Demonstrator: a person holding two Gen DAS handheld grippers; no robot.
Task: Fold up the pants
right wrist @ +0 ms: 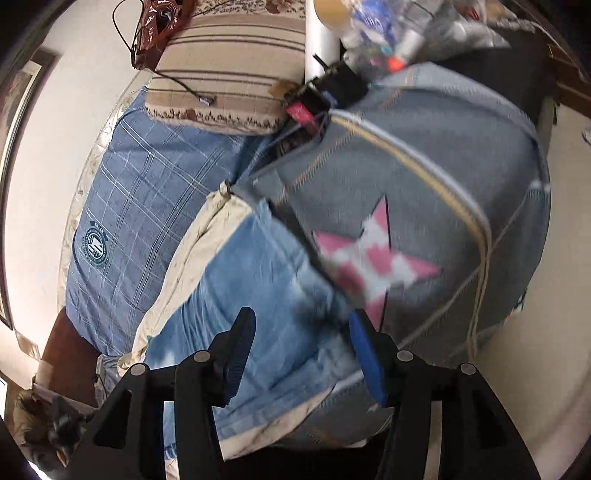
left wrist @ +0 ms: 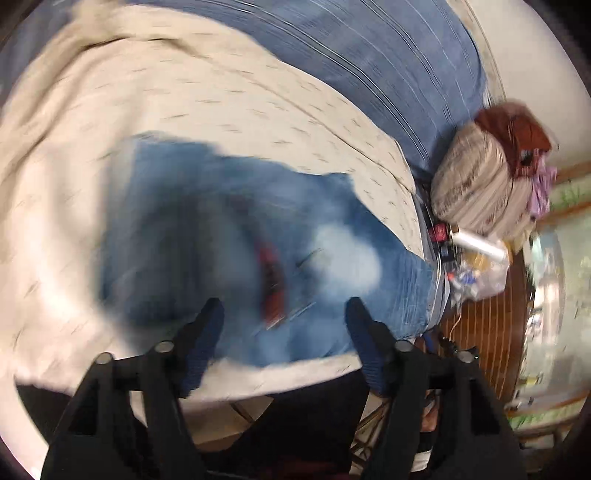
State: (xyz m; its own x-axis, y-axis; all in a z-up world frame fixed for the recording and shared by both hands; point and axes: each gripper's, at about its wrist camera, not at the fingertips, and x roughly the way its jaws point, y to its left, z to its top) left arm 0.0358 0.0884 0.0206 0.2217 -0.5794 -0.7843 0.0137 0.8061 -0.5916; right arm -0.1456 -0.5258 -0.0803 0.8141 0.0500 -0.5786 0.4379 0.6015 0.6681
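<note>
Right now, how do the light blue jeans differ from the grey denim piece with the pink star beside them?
1. Colour: the light blue jeans are bright, washed blue with pale faded patches; the grey denim piece is dull grey-blue.
2. Decoration: the grey denim piece carries a pink-and-white star and tan stitching; the jeans show no such patch.
3. Position: the open right gripper hovers mostly over the jeans.
Both are denim lying on the bed.

Motion blur smears the jeans in the left wrist view; the red streak at six o'clock cannot be identified. In the right wrist view, the pink star is blurred, and the clutter at twelve o'clock is cut off and unreadable.
</note>
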